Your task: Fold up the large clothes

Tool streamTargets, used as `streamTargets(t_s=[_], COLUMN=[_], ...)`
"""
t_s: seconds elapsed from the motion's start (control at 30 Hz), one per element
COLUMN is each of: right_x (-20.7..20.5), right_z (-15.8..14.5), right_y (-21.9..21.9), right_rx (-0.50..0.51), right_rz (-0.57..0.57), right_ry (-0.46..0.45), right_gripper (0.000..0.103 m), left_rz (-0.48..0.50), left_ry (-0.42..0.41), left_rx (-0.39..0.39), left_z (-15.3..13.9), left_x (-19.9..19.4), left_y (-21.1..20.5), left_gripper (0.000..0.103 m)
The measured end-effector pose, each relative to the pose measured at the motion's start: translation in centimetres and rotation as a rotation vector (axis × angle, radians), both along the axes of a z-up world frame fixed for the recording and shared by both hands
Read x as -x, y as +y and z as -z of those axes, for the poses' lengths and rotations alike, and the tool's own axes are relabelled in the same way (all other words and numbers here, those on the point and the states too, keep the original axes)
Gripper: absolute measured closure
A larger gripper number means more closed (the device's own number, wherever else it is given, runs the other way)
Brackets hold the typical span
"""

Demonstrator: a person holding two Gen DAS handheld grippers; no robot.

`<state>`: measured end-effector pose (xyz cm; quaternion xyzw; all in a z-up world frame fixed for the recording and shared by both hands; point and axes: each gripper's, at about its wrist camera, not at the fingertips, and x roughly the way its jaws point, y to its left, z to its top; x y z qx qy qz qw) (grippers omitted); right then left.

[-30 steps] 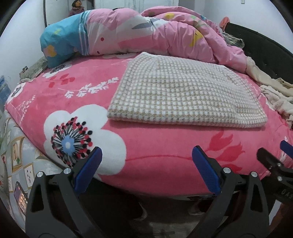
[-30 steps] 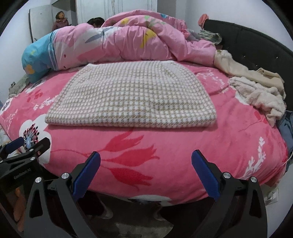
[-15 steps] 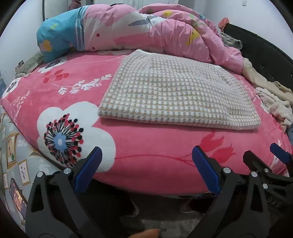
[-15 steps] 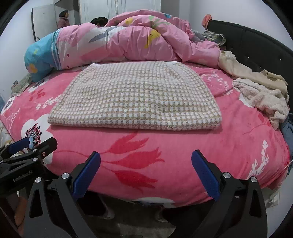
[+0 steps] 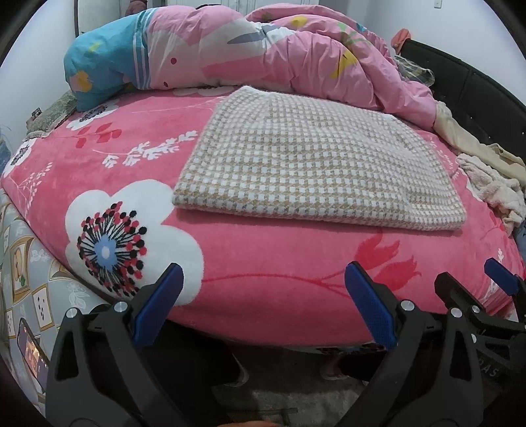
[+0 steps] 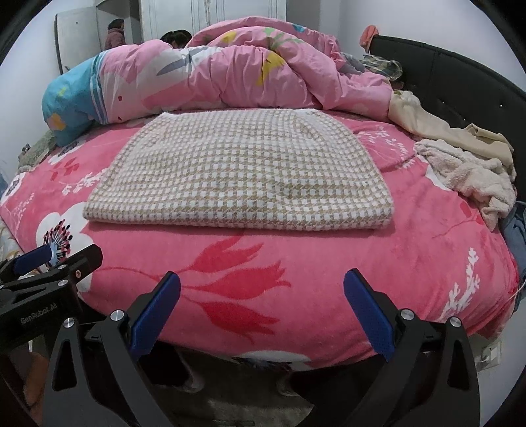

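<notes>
A: Garment [image 5: 315,164] — where is it found?

B: It is laid flat and folded on the bedspread [image 5: 263,262], in front of the duvet [image 5: 263,56], with its thick folded edge turned toward the grippers. No gripper touches it.

A: How are the grippers held?

B: The left gripper [image 5: 263,305] is spread wide and nothing is held in it. The right gripper [image 6: 261,305] is likewise spread and empty. Both are kept off the bedspread's near edge, well short of the garment.

A: What is seen in one view only?

B: In the left view a phone [image 5: 31,353] is seen low beside the patterned mattress side [image 5: 29,279], left of the garment. In the right view a wardrobe [image 6: 210,16] is made out behind the duvet, and the dark headboard [image 6: 460,85] is shown more fully. Each gripper is caught at the edge of the other's view.

A: And the surface and room?

B: The bedspread is pink with large flowers. Beige clothes [image 6: 466,164] are heaped right of the garment, near the headboard. White walls are seen behind the duvet.
</notes>
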<state>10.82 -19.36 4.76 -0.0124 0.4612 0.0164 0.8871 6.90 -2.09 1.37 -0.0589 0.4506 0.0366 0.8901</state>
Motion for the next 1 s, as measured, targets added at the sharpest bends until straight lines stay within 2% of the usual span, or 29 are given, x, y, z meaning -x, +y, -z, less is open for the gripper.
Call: streamTargets(t_s=[1.0], right_x=[0.15], right_z=[-0.14], right_y=[-0.25], right_rx=[0.010], right_rz=[0.013], right_ry=[-0.001], right_gripper=[0.006], left_rz=[0.018], left_ry=[-0.005], left_rx=[-0.004], left_z=[-0.24], left_x=[0.06], left_y=[-0.12], left_gripper=[0.008])
